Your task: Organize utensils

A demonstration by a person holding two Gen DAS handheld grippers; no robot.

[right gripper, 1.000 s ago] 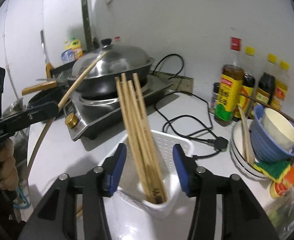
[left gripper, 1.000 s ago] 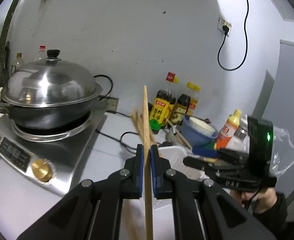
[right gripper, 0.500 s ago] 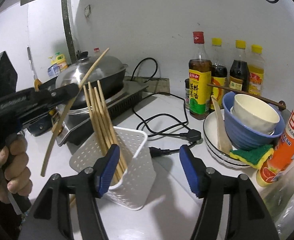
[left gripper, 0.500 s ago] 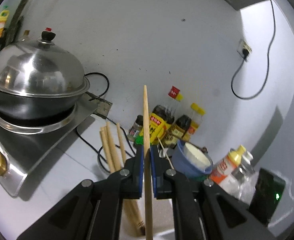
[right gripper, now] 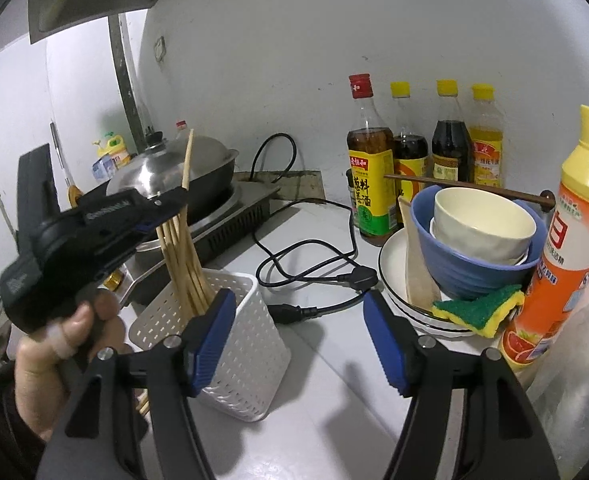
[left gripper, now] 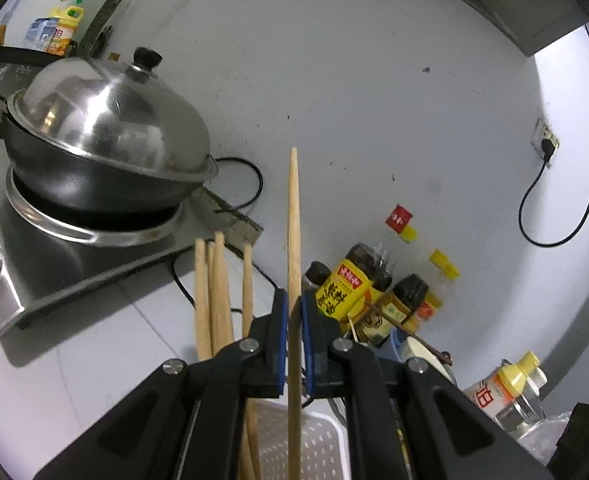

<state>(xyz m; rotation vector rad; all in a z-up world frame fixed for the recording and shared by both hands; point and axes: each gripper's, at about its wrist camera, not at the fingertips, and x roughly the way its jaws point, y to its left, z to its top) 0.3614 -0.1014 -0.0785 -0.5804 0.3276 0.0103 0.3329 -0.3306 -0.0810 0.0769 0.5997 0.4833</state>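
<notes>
While clamped in the left claw [left gripper: 293, 344], single chopstick [left gripper: 293, 240] stands near upright, long axis vertical, lower end pointing down over the white basket [right gripper: 250, 364] on the counter [right gripper: 334, 420]. Basket directly below the claw in the left wrist view; four more chopsticks [right gripper: 182, 264] already standing in it, leaning toward the wok. Next move judged a straight drop along the stick's axis, then release.

Right claw [right gripper: 298, 342] wide apart, jaws just been opening, nothing between them; left pad just beside the basket wall, whether touching it can't be told. Left hand [right gripper: 54, 352] the one placed to do the insertion.

Readable text: Chinese characters on the yellow-labelled bottle [right gripper: 368, 168], likely cooking wine (rest of bottle labels too small). Lettering on the left claw's body blurred.
</notes>
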